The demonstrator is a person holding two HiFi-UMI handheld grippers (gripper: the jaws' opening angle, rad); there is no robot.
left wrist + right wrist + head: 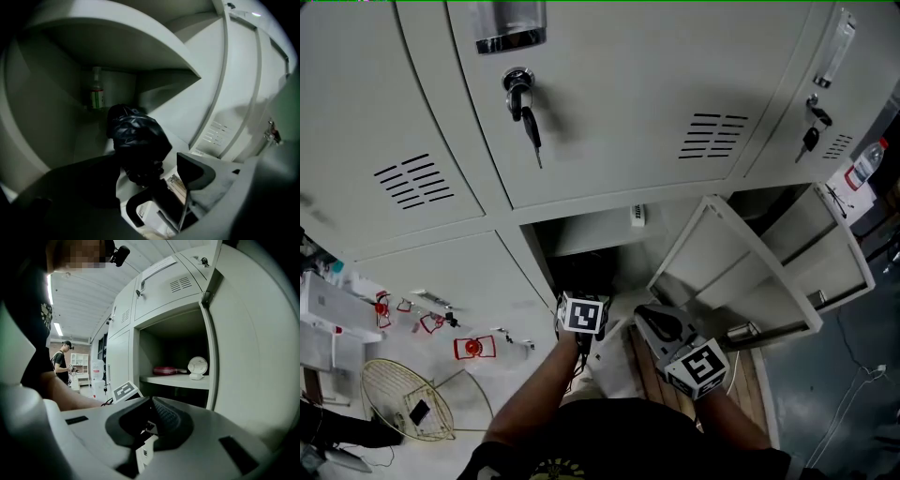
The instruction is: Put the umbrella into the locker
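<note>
A folded black umbrella (136, 138) lies inside the open bottom locker (581, 246), its handle end towards the camera. My left gripper (150, 168) reaches into that locker and stands open around the umbrella, with a gap showing beside the right pad (194, 171). In the head view the left gripper (584, 298) is at the locker mouth and its jaws are hidden in the dark. My right gripper (652, 323) hangs just outside, to the right, and is shut (150, 420) with nothing held.
A small bottle (97, 93) stands at the back of the locker. The locker door (750, 272) is swung out to the right. Keys (525, 108) hang in the upper doors. A wire basket (403, 398) lies on the floor at left. A person (58, 363) stands far off.
</note>
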